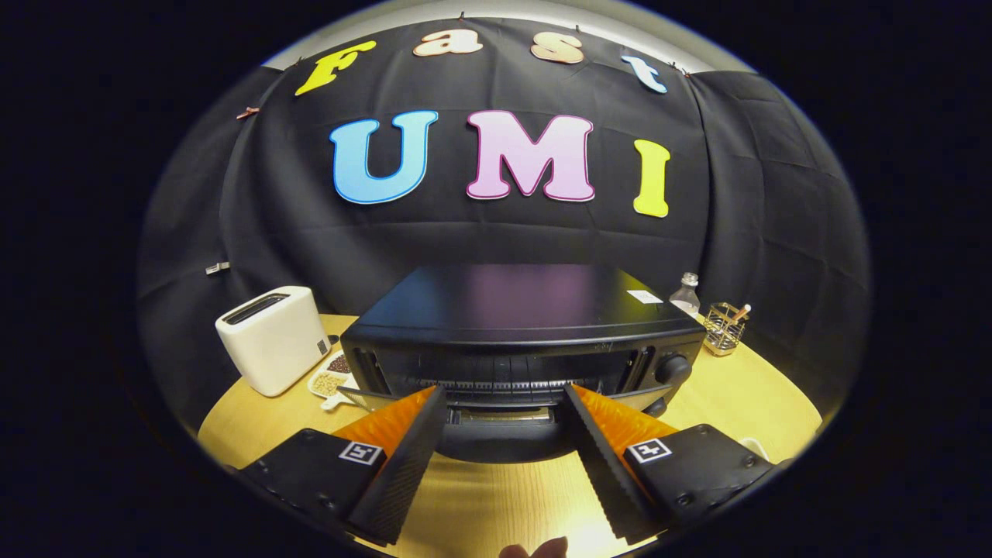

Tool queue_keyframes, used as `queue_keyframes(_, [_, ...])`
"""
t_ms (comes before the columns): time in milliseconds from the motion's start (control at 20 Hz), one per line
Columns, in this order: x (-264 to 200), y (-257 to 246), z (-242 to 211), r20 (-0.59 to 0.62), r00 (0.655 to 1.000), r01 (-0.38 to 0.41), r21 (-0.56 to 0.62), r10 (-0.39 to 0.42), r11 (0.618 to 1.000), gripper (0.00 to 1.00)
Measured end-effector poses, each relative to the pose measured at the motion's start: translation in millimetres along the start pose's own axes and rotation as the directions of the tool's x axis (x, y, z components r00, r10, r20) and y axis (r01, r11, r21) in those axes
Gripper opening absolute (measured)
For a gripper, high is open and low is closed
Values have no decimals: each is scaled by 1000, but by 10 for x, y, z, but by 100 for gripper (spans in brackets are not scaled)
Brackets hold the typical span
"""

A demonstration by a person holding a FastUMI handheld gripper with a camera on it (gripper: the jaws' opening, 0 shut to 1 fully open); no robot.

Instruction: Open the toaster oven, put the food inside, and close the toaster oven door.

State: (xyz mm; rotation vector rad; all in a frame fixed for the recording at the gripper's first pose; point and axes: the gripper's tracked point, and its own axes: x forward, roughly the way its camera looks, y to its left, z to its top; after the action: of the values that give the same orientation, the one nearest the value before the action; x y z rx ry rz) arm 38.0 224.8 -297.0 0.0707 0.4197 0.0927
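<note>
Two fingers of the tongs point(504, 395) spread wide, holding nothing, their tips up against the oven point(521, 341) front on the counter point(763, 391). Door state is hard to read. Beyond, a toaster point(273, 338); food loading looks still ahead.

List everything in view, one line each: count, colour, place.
toaster oven: one, black, centre of the table, door hanging open just ahead of the fingers
toaster: one, white, left of the oven
divided dish: one, white, holding grains, between toaster and oven
bottle: one, clear, behind the oven's right corner
wire holder: one, metal, right of the oven
table: one, light wood, round
gripper: one, open, fingers at the oven door
</note>
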Motion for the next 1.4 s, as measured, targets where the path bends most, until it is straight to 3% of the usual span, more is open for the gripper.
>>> queue_keyframes(700, [-352,-8,-518,-58,998,-6,10,7,1000,99])
queue_keyframes(900, [-467,-17,-936,-160,987,-5,16,7,1000,100])
queue_keyframes(1150, [-593,-111,-1496,-316,949,12,38,1,999,100])
queue_keyframes(1400, [-765,-240,-1178,-303,947,-100,49,110,994,100])
